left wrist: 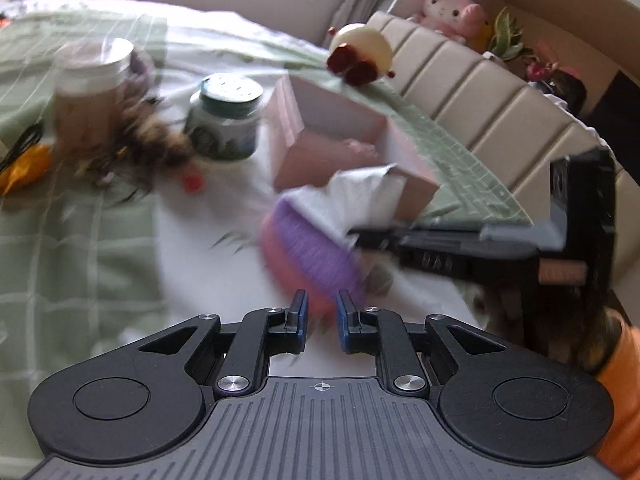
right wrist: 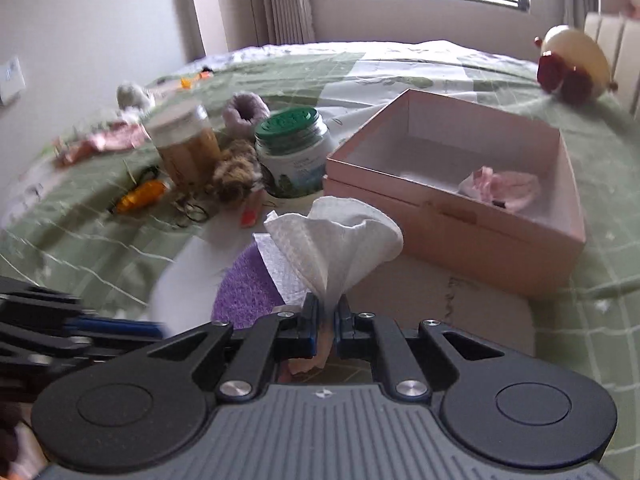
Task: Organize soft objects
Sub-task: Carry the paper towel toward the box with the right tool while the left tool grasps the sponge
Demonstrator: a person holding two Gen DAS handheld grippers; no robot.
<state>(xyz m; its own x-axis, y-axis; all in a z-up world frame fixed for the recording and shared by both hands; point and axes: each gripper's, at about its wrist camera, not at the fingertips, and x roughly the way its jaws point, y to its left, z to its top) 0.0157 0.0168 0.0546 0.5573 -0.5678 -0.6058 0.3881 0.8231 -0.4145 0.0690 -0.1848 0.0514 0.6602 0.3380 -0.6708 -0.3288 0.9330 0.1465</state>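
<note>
My right gripper [right wrist: 328, 312] is shut on the pinched end of a white tissue [right wrist: 336, 236], which fans out above its fingers. Beside and under the tissue lies a purple-and-pink pad [right wrist: 244, 292]. In the left wrist view that pad [left wrist: 316, 256] runs down between the fingers of my left gripper [left wrist: 322, 316], which is shut on its pink edge. The right gripper [left wrist: 356, 236] comes in from the right, holding the tissue [left wrist: 352, 196]. Just behind stands an open pink box [right wrist: 440, 216] on the bed, with a pink soft item [right wrist: 500, 188] inside.
Left of the box are a green-lidded jar [right wrist: 292, 152], a tall amber jar [right wrist: 186, 148], a brown fuzzy item [right wrist: 236, 172], a lilac scrunchie [right wrist: 246, 114] and an orange item [right wrist: 142, 196]. A cream round plush [right wrist: 572, 64] sits at the headboard. A pink plush [left wrist: 452, 8] rests on the ledge.
</note>
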